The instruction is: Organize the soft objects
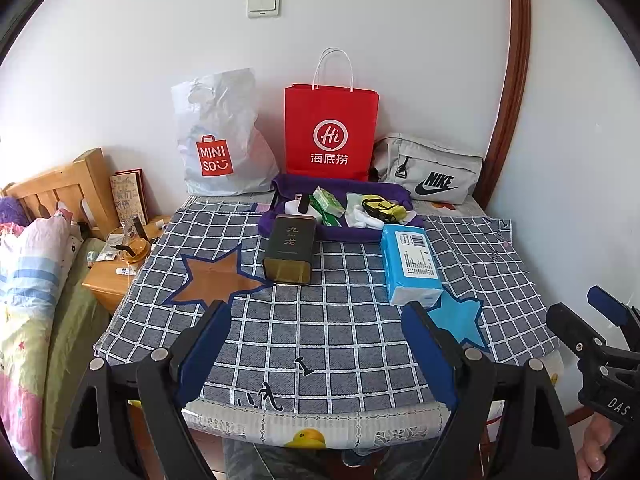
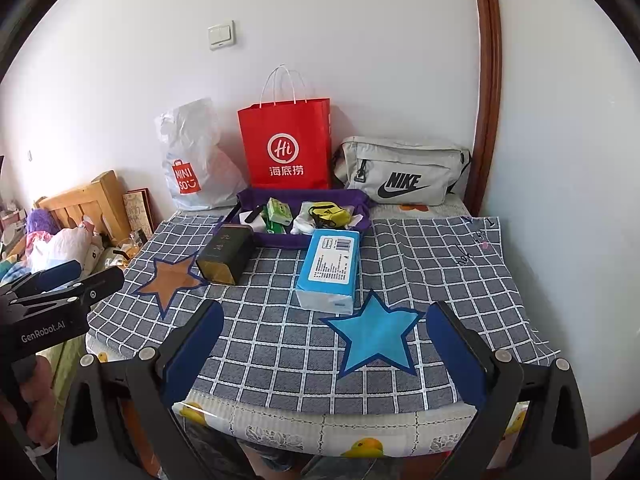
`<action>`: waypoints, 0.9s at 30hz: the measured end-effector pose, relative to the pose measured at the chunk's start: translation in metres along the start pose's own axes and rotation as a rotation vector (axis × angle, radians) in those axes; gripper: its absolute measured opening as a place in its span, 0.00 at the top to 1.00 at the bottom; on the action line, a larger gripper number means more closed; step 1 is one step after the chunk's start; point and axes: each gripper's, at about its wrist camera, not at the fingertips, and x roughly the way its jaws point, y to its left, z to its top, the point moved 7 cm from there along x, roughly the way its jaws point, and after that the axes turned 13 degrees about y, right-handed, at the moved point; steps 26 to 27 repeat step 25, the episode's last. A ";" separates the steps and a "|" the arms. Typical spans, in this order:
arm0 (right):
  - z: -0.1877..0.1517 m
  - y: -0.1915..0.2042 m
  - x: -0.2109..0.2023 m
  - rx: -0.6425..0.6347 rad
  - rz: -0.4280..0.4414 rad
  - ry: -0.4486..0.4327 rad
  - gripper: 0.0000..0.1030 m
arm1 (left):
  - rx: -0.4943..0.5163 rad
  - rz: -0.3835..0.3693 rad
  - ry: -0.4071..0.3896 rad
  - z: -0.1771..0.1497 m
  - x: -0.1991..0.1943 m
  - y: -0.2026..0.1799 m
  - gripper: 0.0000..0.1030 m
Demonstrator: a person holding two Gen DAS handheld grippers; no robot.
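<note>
Left wrist fisheye is looking down a checked grey cloth [image 1: 320, 320] whose near edge is hanging over a duck-print cover, with the left gripper [image 1: 316, 316] holding its blue-padded jaws wide over bare cloth between a brown star patch [image 1: 216, 276] and a blue star patch [image 1: 460, 316]. Further back, a blue tissue pack [image 1: 410, 260] is lying flat just beside a dark tea tin [image 1: 290, 250], both touching the front of a purple tray [image 1: 348, 232] that is holding green packets, white socks and a yellow-black pouch. Right wrist fisheye is showing the right gripper [image 2: 324, 340] gaping wide above the blue star patch [image 2: 374, 332], the tissue pack [image 2: 330, 266] sitting just beyond it, soft-cornered and unopened; a red paper bag [image 2: 286, 148] and grey Nike bag [image 2: 404, 176] are lining the wall.
</note>
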 end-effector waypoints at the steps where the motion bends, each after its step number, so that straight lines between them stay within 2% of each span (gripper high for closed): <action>1: -0.001 0.000 0.000 0.000 0.000 0.000 0.03 | 0.001 -0.001 0.000 0.000 -0.001 0.000 0.16; 27: -0.001 0.003 0.000 -0.017 0.001 -0.005 0.03 | 0.010 -0.009 -0.006 0.000 0.002 0.000 0.15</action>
